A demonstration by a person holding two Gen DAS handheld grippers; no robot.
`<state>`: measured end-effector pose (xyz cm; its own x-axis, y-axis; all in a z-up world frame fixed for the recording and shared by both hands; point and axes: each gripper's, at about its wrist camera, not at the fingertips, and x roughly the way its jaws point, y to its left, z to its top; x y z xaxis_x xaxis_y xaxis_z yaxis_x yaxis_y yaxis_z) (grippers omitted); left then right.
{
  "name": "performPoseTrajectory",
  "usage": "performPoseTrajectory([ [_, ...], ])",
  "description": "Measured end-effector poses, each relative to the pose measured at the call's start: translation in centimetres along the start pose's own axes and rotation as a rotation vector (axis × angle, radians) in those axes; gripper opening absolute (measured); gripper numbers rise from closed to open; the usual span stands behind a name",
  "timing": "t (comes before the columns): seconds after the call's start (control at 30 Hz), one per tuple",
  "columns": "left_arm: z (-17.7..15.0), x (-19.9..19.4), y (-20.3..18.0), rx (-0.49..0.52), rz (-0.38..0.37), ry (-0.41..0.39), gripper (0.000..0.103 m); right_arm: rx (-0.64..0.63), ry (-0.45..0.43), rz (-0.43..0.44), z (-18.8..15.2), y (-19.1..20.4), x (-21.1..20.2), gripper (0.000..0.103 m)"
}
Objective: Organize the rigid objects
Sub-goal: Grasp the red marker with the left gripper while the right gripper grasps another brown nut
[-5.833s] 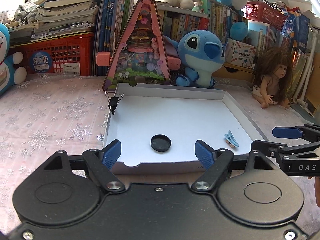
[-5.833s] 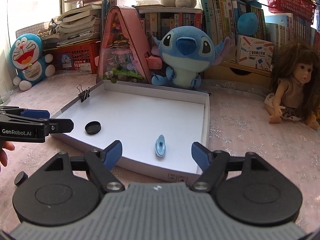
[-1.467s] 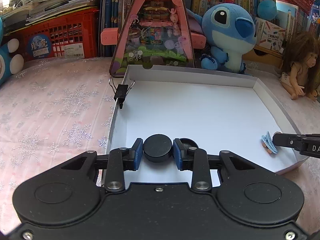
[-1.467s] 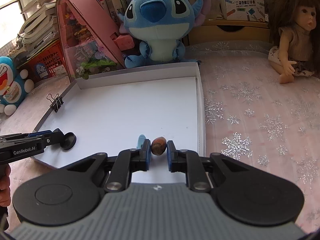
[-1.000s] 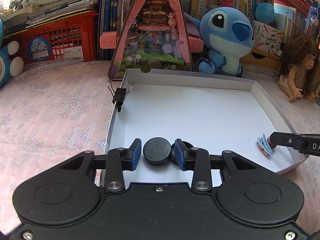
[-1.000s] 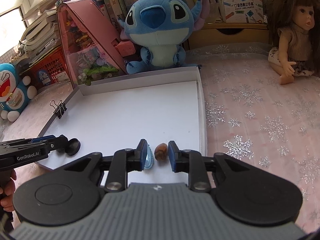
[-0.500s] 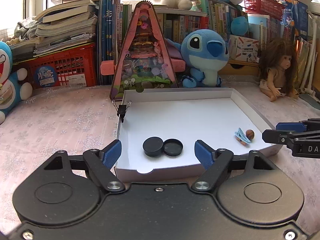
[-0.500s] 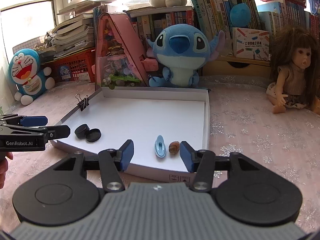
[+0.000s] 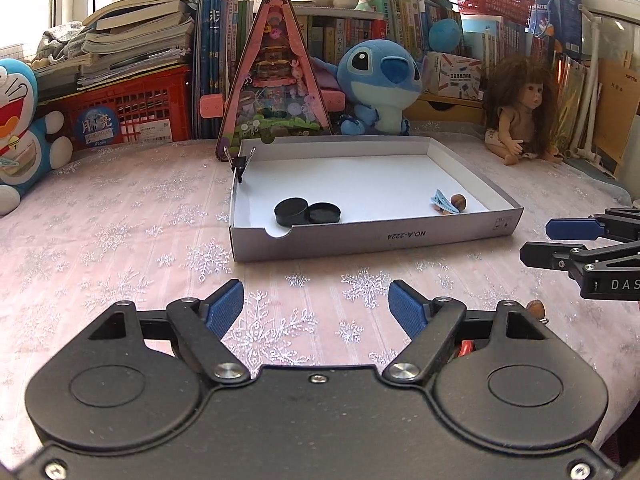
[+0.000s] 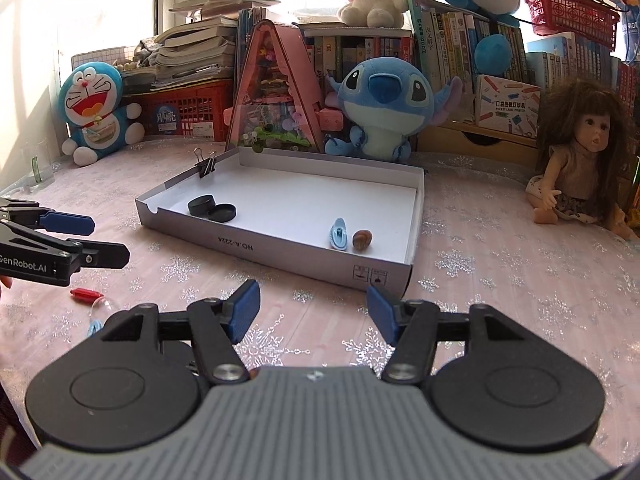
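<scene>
A shallow white box [image 9: 372, 236] sits mid-table. Inside lie two black round lids [image 9: 291, 211] side by side at the left, and a blue hair clip [image 9: 442, 202] with a brown nut [image 9: 458, 201] at the right. My left gripper [image 9: 316, 312] hangs open over the tablecloth in front of the box, holding nothing. My right gripper [image 10: 313, 312] is also short of the box [image 10: 280, 248]; its jaws are opening with nothing between them. Clip [image 10: 339, 233] and nut [image 10: 362, 239] lie just beyond it. Each gripper shows in the other's view: right [image 9: 538, 241], left [image 10: 110, 240].
A binder clip [image 9: 240, 164] grips the box's left wall. Loose on the cloth near me: a red piece [image 10: 86, 293], a light blue piece [image 10: 95, 327], another brown nut [image 9: 535, 309]. A pink toy house [image 9: 276, 80], plush toys, a doll [image 9: 520, 112] and books line the back.
Both grippers let go and drew back out of the box. The left one left a black lid beside the other lid; the right one left the nut beside the clip. Both jaws widened.
</scene>
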<state>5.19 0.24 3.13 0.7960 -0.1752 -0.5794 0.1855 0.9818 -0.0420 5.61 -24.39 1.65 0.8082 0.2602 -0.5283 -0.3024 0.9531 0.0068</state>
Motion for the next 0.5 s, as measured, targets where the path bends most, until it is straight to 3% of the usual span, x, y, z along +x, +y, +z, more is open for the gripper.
performPoseTrajectory([
  [0.3,-2.4,-1.9,0.5,-0.051,0.030,0.006,0.071,-0.056,0.012,-0.018,-2.5,0.4,-1.6,0.072],
  [0.37,-2.8,-2.2,0.6,-0.069,0.030,0.010,0.057,-0.068,0.016,-0.019,-2.9,0.6,-1.8,0.072],
  [0.5,-3.3,-2.6,0.9,-0.086,0.014,0.026,0.052,-0.092,0.017,-0.016,-3.5,1.0,-1.9,0.072],
])
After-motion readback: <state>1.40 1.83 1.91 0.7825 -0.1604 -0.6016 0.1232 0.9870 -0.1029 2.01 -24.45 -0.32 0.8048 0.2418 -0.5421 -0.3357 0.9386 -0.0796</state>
